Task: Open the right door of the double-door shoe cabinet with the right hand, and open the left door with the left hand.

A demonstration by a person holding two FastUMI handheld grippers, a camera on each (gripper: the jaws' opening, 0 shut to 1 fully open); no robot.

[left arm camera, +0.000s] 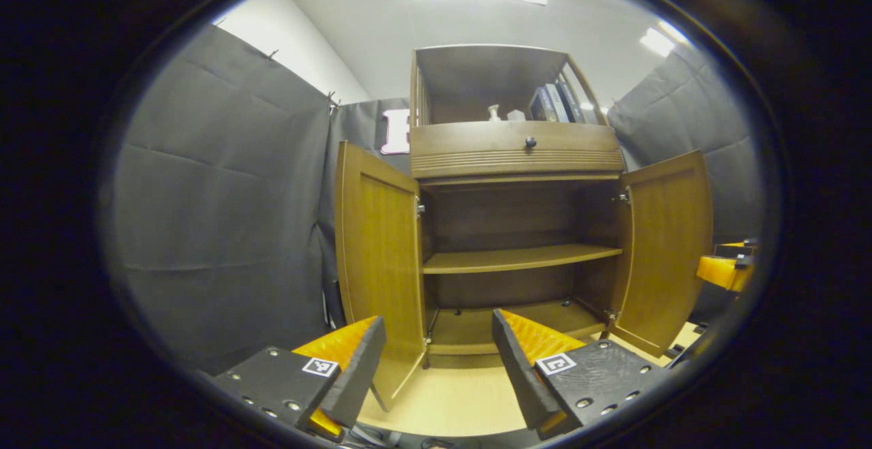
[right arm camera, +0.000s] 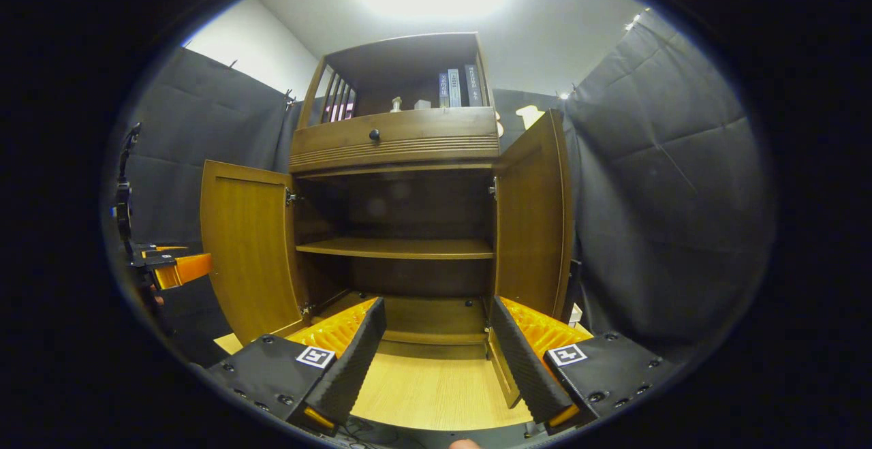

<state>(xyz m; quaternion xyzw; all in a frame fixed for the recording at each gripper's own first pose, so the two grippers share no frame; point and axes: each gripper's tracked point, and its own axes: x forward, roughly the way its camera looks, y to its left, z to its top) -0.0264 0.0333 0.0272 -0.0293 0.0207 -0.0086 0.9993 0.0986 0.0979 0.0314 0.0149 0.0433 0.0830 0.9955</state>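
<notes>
Standing in front of the shoe cabinet (left arm camera: 514, 163), I see both of its lower doors swung wide open. From the left gripper view, the left door (left arm camera: 378, 244) stands out at the cabinet's left side and the right door (left arm camera: 664, 244) at its right side, each on its hinges. Between the doors the inside of the cabinet shows one shelf (left arm camera: 518, 258) across the middle and a bottom board under it, both bare. Above the doors the cabinet has a drawer with a dark round knob (left arm camera: 530, 142), and above that an open compartment with some books (left arm camera: 555, 103) and a small white object. The left gripper (left arm camera: 439, 360) is in front of the cabinet, a little apart from it, with its fingers spread and nothing between them. The right gripper (right arm camera: 432, 350) is also before the cabinet, near the right door's lower edge, its fingers spread too and holding nothing. A wooden floor (right arm camera: 436, 388) lies under the cabinet.
</notes>
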